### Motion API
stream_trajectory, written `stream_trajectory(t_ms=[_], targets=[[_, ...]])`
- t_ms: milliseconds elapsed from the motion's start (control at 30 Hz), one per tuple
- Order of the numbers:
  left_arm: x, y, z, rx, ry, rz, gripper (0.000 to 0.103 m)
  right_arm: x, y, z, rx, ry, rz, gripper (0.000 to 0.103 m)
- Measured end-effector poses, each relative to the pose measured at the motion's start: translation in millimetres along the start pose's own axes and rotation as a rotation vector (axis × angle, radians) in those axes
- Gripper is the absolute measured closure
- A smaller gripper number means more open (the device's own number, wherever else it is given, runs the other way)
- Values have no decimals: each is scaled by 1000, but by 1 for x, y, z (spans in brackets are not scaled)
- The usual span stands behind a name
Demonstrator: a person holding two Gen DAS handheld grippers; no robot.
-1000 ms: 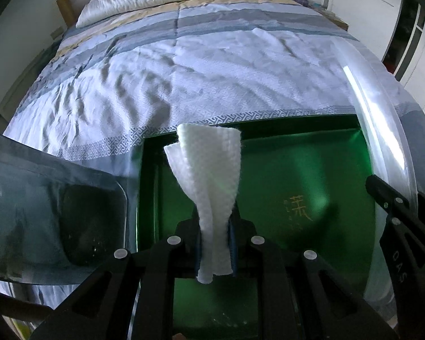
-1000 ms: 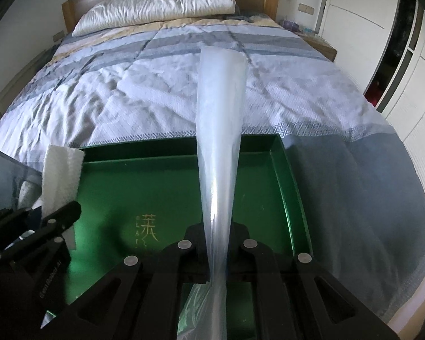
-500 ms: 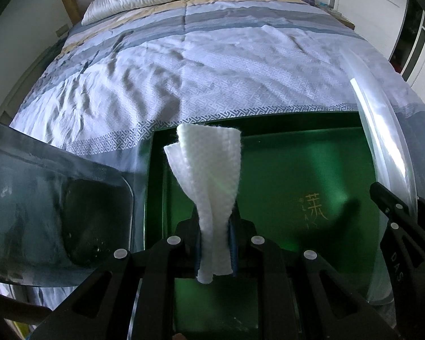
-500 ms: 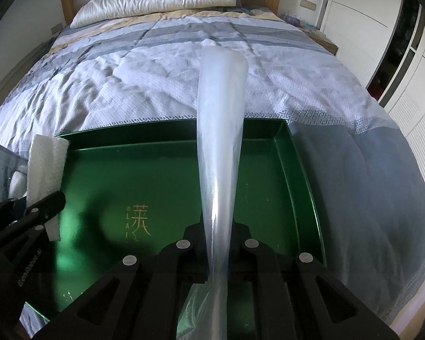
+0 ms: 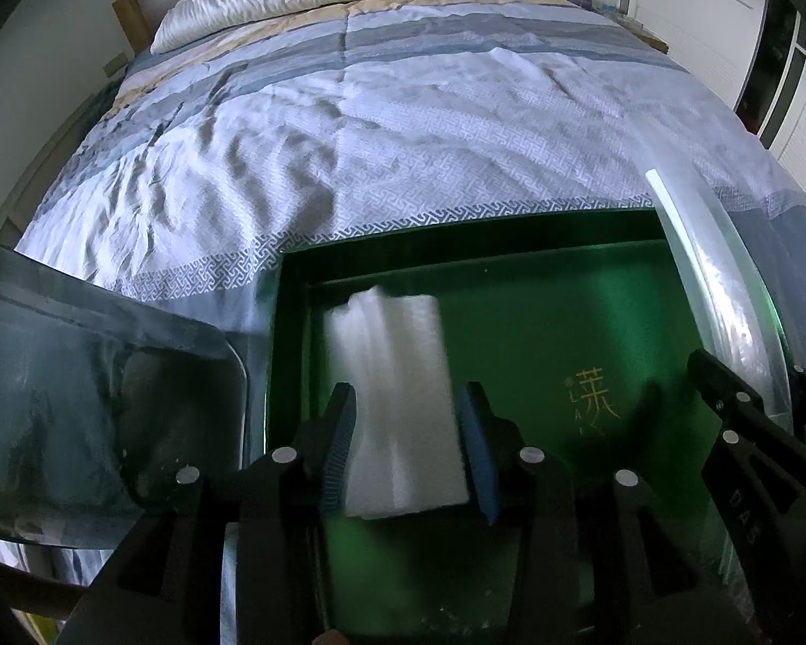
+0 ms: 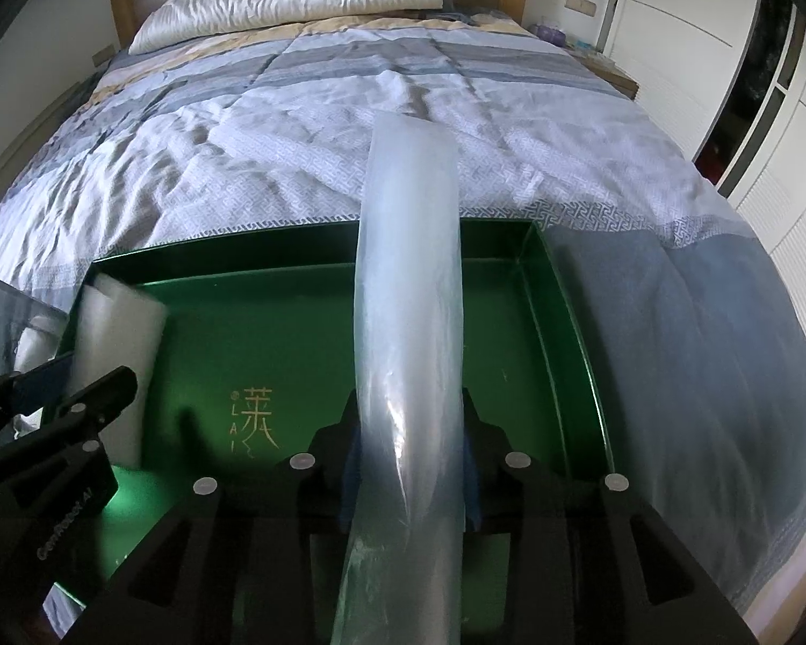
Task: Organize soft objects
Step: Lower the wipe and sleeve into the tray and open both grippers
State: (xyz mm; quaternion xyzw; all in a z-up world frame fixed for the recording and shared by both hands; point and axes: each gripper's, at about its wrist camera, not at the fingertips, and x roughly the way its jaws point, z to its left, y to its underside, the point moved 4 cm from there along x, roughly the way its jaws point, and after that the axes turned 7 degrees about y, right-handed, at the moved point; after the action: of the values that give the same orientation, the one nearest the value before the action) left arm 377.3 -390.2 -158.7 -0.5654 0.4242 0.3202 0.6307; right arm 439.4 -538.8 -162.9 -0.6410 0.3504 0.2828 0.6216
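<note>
Task progress: both soft things are right over the green tray [image 5: 537, 333] on the bed [image 5: 403, 134], and I judge this to be the moment of letting go; neither yet lies flat and clear of its tongs.
White cloth: the folded white cloth [image 5: 397, 403] hangs blurred above the near left part of the tray, between the blue pads of the left tongs [image 5: 405, 446].
Plastic bag: the clear plastic bag [image 6: 411, 322], gathered into a long strip, runs from the right tongs [image 6: 411, 462] up and away over the tray's far edge.
Left tongs: jaws opening, parted a modest way; a gap shows on each side of the cloth, so the pads no longer press it and it looks released.
Right tongs: jaws opening, also only partly apart; the bag sits between them and fills most of the gap, but seems no longer pinched.
Still to do: by my reading, let both pieces settle in the tray, draw the tongs clear, and tidy the bag, which is far from folded.
Other things: a grey bin [image 5: 96, 392] stands at the near left, just beside the tray; what it holds cannot be made out.
</note>
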Motion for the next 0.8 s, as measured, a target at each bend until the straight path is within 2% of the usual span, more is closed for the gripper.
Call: stream_trajectory(t_ms=[100,300,400,667,733,800], targets=[[1,0,1,-4,2,0,66,1,0,0,-1,0,2,72],[1,0,-1,0,6,-2,57,1,0,0,4,-7,2,67],[1,1,-1,2,7,-3,55,1,1,0,2,-11,1,62],[-2,1,-2,5,-1,-21,36,-7,0,-1,6,-16,-15,48],[-3,1,-2,6,-6,-23,29,-9,1,-2,9,-18,-15,39],[-4,0,1,-2,-19,-31,26,-11,1,-3,15,-16,-22,35]])
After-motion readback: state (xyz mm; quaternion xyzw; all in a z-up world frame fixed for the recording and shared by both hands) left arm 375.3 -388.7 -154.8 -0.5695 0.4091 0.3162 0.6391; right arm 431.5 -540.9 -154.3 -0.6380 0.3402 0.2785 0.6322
